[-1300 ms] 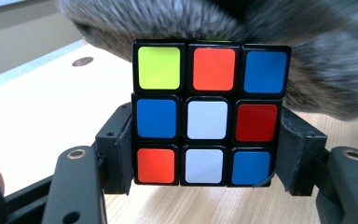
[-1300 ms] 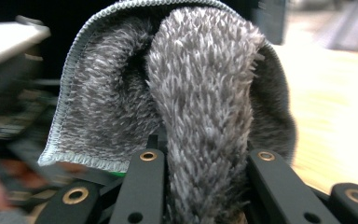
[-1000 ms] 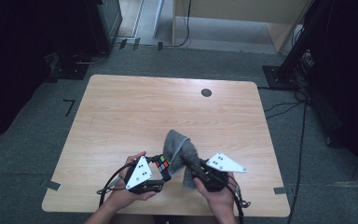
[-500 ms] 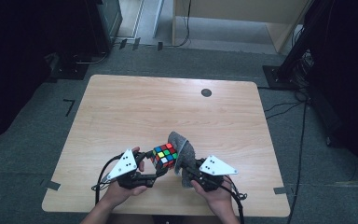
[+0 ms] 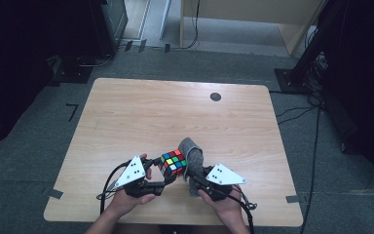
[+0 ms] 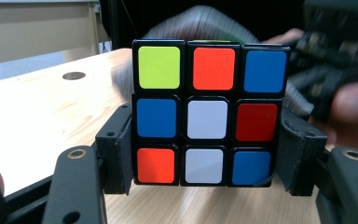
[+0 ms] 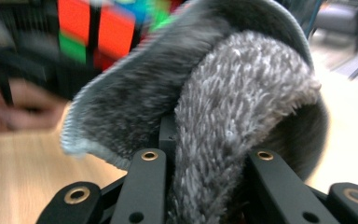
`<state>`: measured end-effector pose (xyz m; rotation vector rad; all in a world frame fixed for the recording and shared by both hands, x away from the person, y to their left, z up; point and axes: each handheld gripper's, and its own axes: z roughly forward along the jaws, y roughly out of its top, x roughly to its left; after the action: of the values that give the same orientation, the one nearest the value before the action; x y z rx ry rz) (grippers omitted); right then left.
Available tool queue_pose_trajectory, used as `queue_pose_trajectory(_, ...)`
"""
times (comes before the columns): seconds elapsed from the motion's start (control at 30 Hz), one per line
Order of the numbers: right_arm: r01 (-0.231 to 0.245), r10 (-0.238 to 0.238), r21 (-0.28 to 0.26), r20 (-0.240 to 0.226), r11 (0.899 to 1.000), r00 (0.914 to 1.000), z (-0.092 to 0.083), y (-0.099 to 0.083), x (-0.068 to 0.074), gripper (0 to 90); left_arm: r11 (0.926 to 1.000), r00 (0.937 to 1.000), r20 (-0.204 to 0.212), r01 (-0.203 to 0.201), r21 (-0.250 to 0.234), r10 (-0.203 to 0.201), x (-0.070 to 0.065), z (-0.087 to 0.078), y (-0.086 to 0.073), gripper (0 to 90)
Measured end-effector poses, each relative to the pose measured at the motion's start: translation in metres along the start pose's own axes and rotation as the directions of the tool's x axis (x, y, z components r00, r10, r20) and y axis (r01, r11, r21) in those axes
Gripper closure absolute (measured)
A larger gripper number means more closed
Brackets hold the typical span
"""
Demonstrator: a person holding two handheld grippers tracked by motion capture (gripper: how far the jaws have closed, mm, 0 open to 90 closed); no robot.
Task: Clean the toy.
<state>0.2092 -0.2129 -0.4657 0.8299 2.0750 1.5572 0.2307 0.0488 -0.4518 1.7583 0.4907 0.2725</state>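
Note:
A Rubik's cube (image 5: 173, 162) is clamped between the jaws of my left gripper (image 5: 170, 169), just above the wooden table (image 5: 175, 107) near its front edge. In the left gripper view the cube (image 6: 207, 119) faces the camera, and the left gripper (image 6: 207, 156) presses a black pad (image 6: 119, 149) on each side of it. My right gripper (image 5: 194, 171) is shut on a grey fluffy cloth (image 5: 191, 152) that folds over and touches the cube's right side. In the right gripper view the cloth (image 7: 242, 93) rises from the right gripper (image 7: 205, 161), with the blurred cube (image 7: 98, 32) behind.
A small black round mark (image 5: 215, 96) lies near the table's far edge. Cables trail from both grippers over the front edge. Dark stands (image 5: 102, 29) and black equipment (image 5: 316, 63) stand on the grey floor around the table.
The left gripper has swung the cube up and to the right, against the cloth. The right gripper has sunk a little and shifted slightly left with the cloth.

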Motion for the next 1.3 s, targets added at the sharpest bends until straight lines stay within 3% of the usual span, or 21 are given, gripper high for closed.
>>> queue_pose_trajectory(0.07, 0.002, -0.001, 0.067, -0.014, 0.998, 0.9999, 0.007, -0.004, 0.003, 76.2, 0.9999, 1.0, -0.003, 0.006, -0.01, -0.006, 0.001, -0.001, 0.0, 34.5)
queue_pose_trajectory(0.1, 0.009, -0.008, 0.071, -0.017, 0.997, 0.9998, 0.008, -0.005, 0.004, 76.3, 0.9999, 1.0, -0.001, 0.005, -0.013, -0.005, 0.001, -0.002, 0.0, 34.5)
queue_pose_trajectory(0.17, 0.011, -0.01, 0.059, -0.007, 0.998, 0.9999, 0.005, -0.001, 0.004, 76.2, 0.9999, 1.0, -0.004, 0.006, -0.013, -0.006, 0.002, -0.002, 0.0, 34.5)
queue_pose_trajectory(0.23, -0.006, 0.006, 0.004, 0.01, 1.0, 0.9999, -0.002, 0.006, 0.001, 76.2, 1.0, 0.9999, -0.009, 0.009, -0.002, -0.009, 0.003, -0.001, -0.001, 34.5)
queue_pose_trajectory(0.3, 0.008, -0.007, -0.046, 0.031, 0.999, 0.9995, -0.008, 0.011, 0.001, 76.3, 0.9998, 0.9998, -0.005, 0.021, -0.006, -0.021, 0.003, -0.001, -0.002, 34.5)
queue_pose_trajectory(0.4, 0.024, -0.022, -0.043, 0.032, 0.999, 0.9992, -0.006, 0.008, 0.003, 76.4, 0.9996, 0.9996, -0.007, 0.027, -0.01, -0.027, 0.004, -0.002, 0.0, 34.5)
queue_pose_trajectory(0.6, 0.041, -0.041, 0.02, -0.002, 0.999, 0.9992, 0.005, -0.001, 0.006, 76.4, 0.9987, 0.9989, 0.005, 0.046, -0.022, -0.046, 0.006, -0.004, 0.001, 34.5)
queue_pose_trajectory(0.8, 0.037, -0.035, -0.073, 0.029, 0.997, 0.999, -0.01, 0.011, 0.0, 76.5, 0.9992, 0.9987, 0.04, 0.033, -0.021, -0.032, 0.002, -0.001, -0.001, 34.5)
queue_pose_trajectory(1.0, 0.071, -0.071, 0.0, -0.017, 0.997, 0.9973, 0.002, 0.0, 0.005, 76.8, 0.9984, 0.9982, 0.035, 0.05, -0.027, -0.049, 0.007, -0.005, 0.001, 34.5)
queue_pose_trajectory(1.07, 0.08, -0.08, -0.008, -0.017, 0.997, 0.9966, 0.0, 0.002, 0.005, 76.6, 0.998, 0.9978, 0.043, 0.053, -0.034, -0.051, 0.008, -0.006, 0.0, 34.5)
queue_pose_trajectory(1.2, 0.054, -0.054, -0.079, 0.0, 0.995, 0.9986, -0.008, 0.009, 0.002, 76.6, 0.9982, 0.9975, 0.05, 0.052, -0.031, -0.05, 0.009, -0.005, -0.001, 34.5)
queue_pose_trajectory(1.3, 0.068, -0.069, -0.05, -0.026, 0.996, 0.9973, -0.004, 0.005, 0.003, 76.6, 0.9965, 0.9964, 0.048, 0.072, -0.042, -0.07, 0.01, -0.006, 0.0, 34.5)
